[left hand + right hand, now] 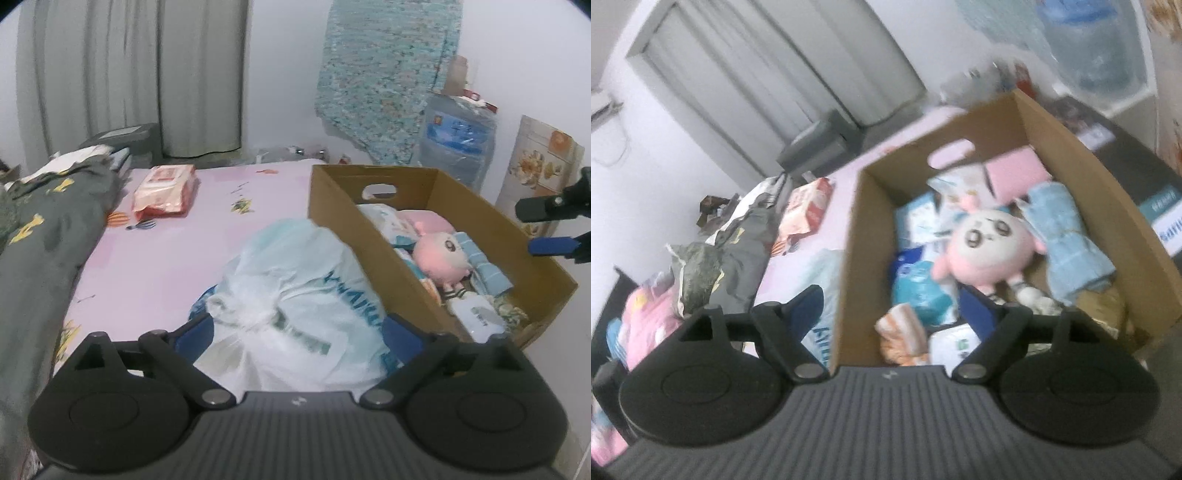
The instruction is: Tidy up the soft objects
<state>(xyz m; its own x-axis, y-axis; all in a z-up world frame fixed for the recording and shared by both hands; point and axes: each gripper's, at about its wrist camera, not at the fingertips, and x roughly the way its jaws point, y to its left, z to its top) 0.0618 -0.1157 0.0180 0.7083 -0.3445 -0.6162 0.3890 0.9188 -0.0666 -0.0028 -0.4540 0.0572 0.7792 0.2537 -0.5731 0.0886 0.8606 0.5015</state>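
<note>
While the left gripper [299, 332] is held low over the bed [155, 258], its jaws are spread wide, and a white plastic bag [295, 295] with teal lettering is seen lying between them on the pink sheet. The blue pads are set at either flank of the bag; whether they touch it cannot be told, and no pinch is shown. Just beside the bag, on its right in the left wrist view, a cardboard box [332, 206] is placed on the bed, touching or nearly touching the bag. Inside the box a pink plush toy [439, 254] is laid among a light blue towel [484, 266] and several soft packs. Farther off on the sheet, well apart from the bag, a red and white pack [166, 190] is seen, with a dark grey quilt [44, 240] along the left edge.

The right gripper [894, 314] is held above the box, its jaws also spread and nothing is caught between them; one blue finger is seen outside the near box wall and the other inside the box.
</note>
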